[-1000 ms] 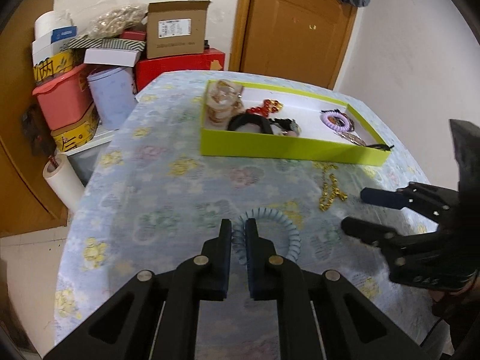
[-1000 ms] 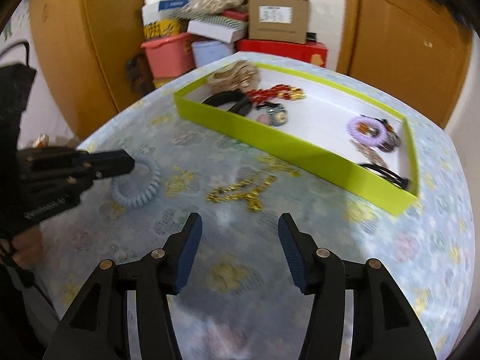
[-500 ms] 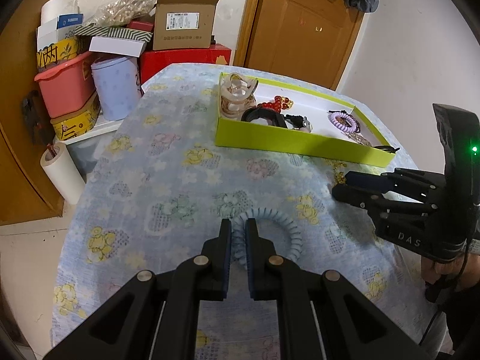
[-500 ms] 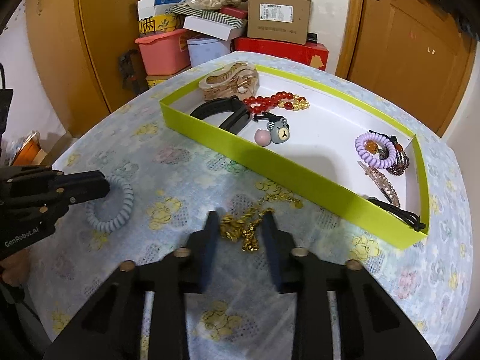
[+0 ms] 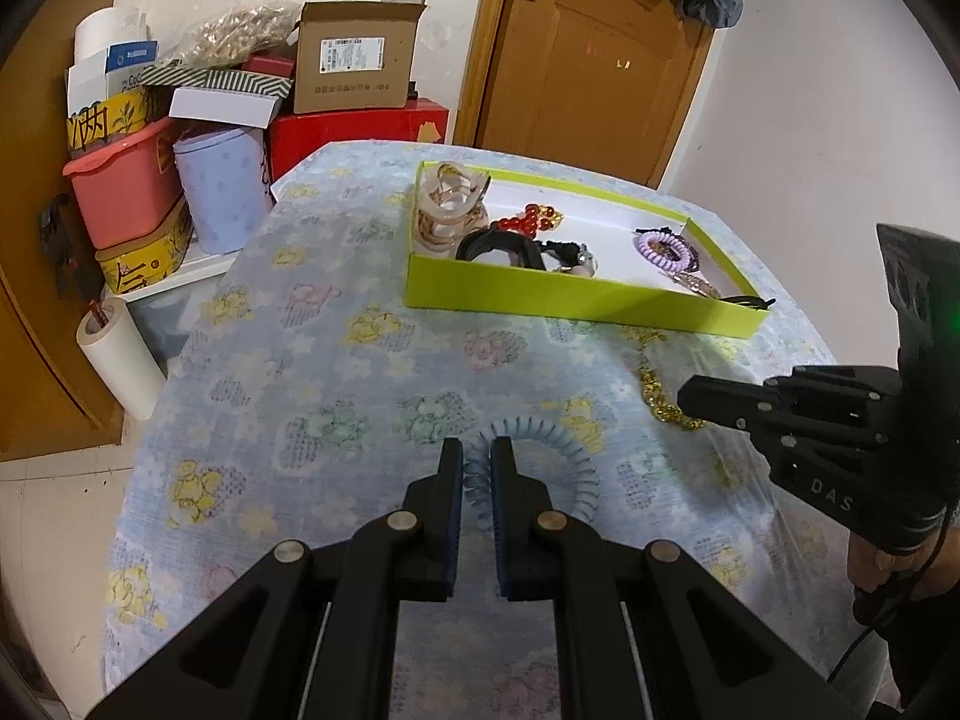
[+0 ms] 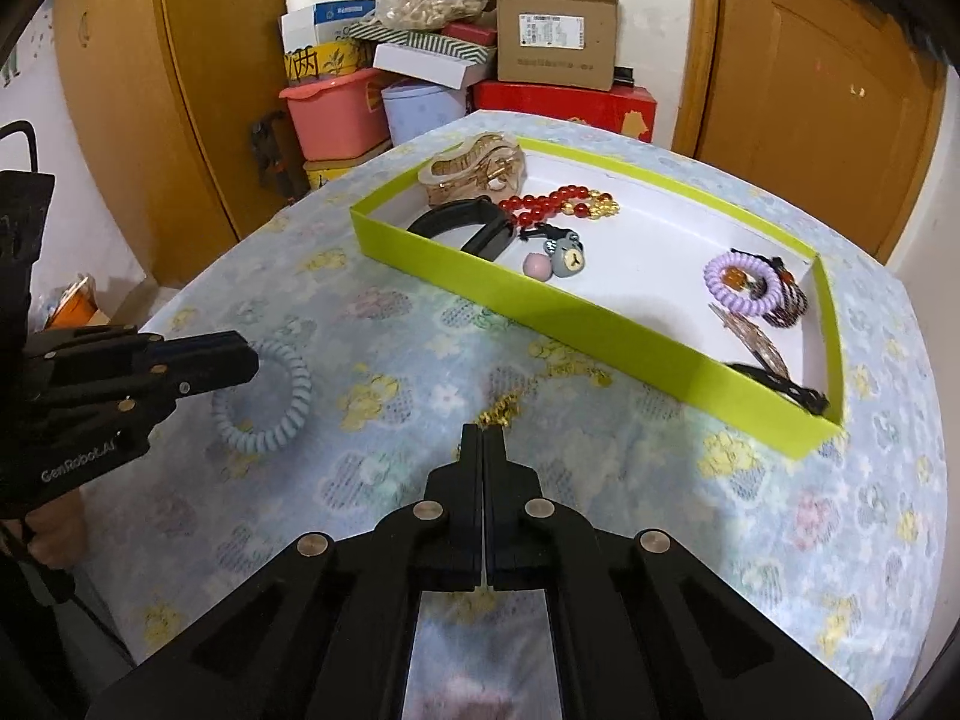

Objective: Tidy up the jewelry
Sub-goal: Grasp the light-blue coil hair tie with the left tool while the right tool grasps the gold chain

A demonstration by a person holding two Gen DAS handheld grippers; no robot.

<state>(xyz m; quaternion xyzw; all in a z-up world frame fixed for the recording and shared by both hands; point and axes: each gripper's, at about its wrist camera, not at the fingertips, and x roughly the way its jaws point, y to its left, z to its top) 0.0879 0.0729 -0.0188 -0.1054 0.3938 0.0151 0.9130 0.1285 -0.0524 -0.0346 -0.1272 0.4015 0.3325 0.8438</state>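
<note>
Left gripper, bottom centre of the left wrist view: jaws narrow, clamped on the near rim of a pale blue spiral-coil hair tie, which lies flat on the cloth; the rest of the loop extends right of the fingertips.

Right gripper, bottom centre of the right wrist view: jaws fully together, pinching one end of a gold chain; the chain trails up-right from the tips toward the tray. In the left wrist view the same chain runs from the tray's near wall down to the right gripper's tips at centre right.

Lime-green shallow cardboard tray with white floor sits in the upper middle of both views. It holds a beige claw clip, a black band, red beads, a small bear charm and a purple coil tie.

Surface: table under a light blue floral cloth.

Room: brown wooden door at top; stacked boxes and a pink plastic bin at upper left.

Edges: the table's left edge drops to the floor at lower left. Bare cloth lies between both grippers and the tray's near wall.
</note>
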